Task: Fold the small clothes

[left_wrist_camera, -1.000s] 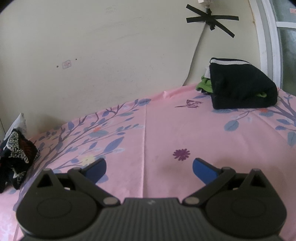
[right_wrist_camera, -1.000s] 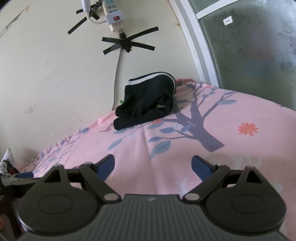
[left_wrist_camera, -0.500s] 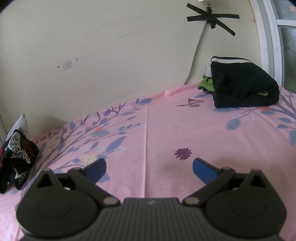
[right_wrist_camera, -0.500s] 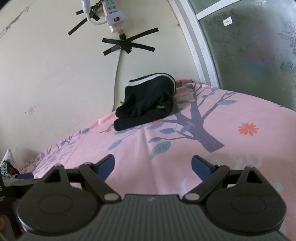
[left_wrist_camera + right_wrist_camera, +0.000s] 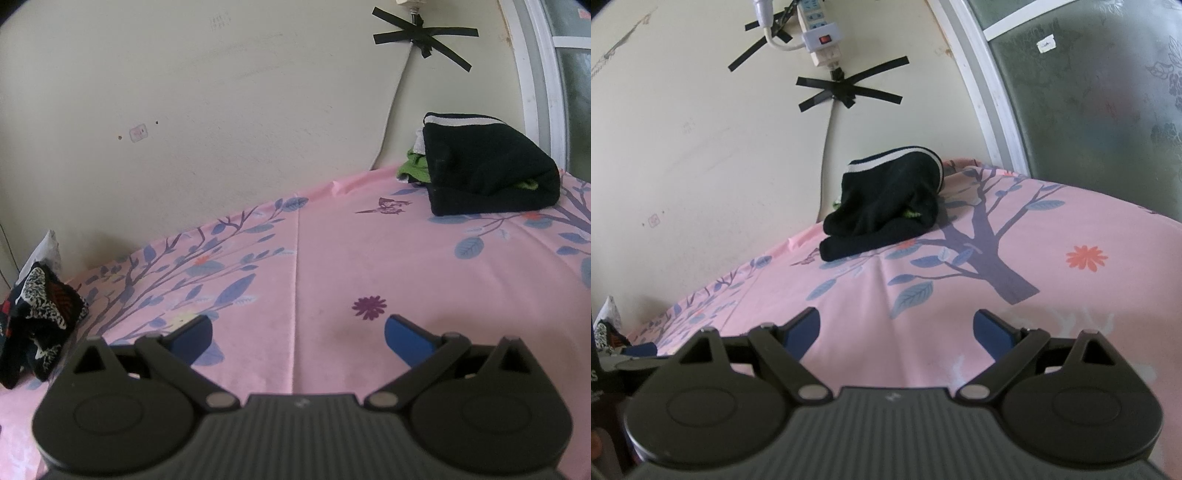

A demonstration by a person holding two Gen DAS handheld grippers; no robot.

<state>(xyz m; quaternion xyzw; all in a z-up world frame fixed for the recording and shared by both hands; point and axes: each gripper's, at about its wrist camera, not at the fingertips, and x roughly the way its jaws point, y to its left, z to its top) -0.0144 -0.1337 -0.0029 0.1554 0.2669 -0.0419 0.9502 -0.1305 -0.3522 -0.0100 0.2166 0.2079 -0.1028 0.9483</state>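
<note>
Both claws are spread wide with nothing between their blue fingers: the left gripper (image 5: 297, 334) sits low over the pink sheet (image 5: 332, 258), and the right gripper (image 5: 897, 326) does the same over a printed tree trunk on that sheet (image 5: 993, 258). Ahead of the left gripper lies bare flowered cloth, with a purple flower print just beyond its right finger. Off to its left, at the edge of the sheet, sits a crumpled patterned garment (image 5: 33, 325) in black, white and red. Far ahead to the right, against the wall (image 5: 221, 110), rests a folded black garment (image 5: 487, 173) with a white stripe, green cloth (image 5: 415, 168) peeking from beneath it. In the right view the black garment (image 5: 886, 206) lies well beyond the fingers, below a taped power strip (image 5: 820, 33) and beside the window (image 5: 1089, 92).
</note>
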